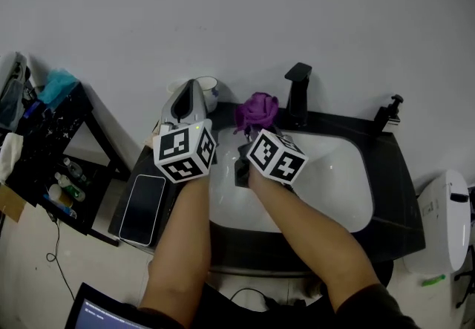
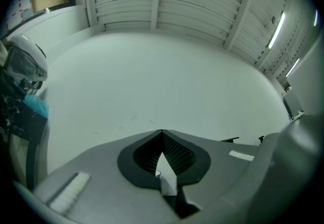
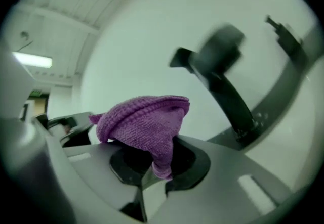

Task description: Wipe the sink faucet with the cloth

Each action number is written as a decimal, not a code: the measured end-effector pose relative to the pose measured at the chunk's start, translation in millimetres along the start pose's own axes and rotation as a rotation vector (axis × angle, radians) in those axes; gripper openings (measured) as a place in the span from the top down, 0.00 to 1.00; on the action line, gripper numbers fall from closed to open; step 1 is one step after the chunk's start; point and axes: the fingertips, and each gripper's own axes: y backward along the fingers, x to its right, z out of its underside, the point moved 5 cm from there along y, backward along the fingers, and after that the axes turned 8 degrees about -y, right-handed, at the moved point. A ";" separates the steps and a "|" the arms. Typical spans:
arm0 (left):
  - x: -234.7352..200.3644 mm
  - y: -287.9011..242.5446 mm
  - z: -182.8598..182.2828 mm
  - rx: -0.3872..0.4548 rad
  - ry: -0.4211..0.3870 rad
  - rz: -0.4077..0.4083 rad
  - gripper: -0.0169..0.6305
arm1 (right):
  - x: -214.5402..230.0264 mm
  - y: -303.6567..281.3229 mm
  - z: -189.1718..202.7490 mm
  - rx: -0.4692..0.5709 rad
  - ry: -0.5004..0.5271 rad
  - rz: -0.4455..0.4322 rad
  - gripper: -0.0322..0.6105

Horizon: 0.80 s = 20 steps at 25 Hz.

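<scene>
A purple cloth (image 1: 257,111) is bunched up in my right gripper (image 1: 256,125), which is shut on it above the back left of the white sink basin (image 1: 338,186). In the right gripper view the cloth (image 3: 144,123) sticks up from the jaws, with the black faucet (image 3: 223,84) a little to its right and apart from it. The faucet (image 1: 297,93) stands on the dark counter behind the basin. My left gripper (image 1: 185,101) is held over the counter's left end, jaws pressed together with nothing in them, facing the bare wall (image 2: 162,81).
A black soap pump (image 1: 389,113) stands at the counter's back right. A white cup (image 1: 205,88) sits behind my left gripper. A phone (image 1: 142,209) lies on the counter's left side. A black shelf (image 1: 56,149) of clutter stands on the left, a white toilet (image 1: 444,220) on the right.
</scene>
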 end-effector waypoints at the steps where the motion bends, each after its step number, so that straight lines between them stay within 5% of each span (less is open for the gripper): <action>1: -0.4 -1.2 0.4 -0.003 -0.001 -0.001 0.95 | -15.4 8.8 -3.9 -0.017 0.131 -0.066 0.86; 5: 0.0 0.1 4.8 -0.025 -0.009 -0.005 0.95 | -70.5 63.1 -26.8 0.063 0.697 -0.323 0.86; 7: 7.2 -0.3 10.0 -0.045 -0.012 0.020 0.95 | -87.6 92.1 -52.1 0.176 0.822 -0.419 0.86; 10: 30.1 -2.2 22.7 -0.086 -0.015 0.085 0.95 | -83.1 125.0 -101.2 0.320 0.879 -0.438 0.86; 13: 50.7 -2.1 36.7 -0.124 0.004 0.136 0.95 | -44.9 139.2 -143.1 0.381 0.978 -0.367 0.86; 17: 67.5 -4.5 47.4 -0.155 0.079 0.195 0.95 | 25.8 134.5 -170.7 0.326 0.931 -0.189 0.86; 20: 85.7 -6.3 56.3 -0.176 0.063 0.241 0.95 | 79.1 131.2 -159.1 0.256 0.839 -0.079 0.86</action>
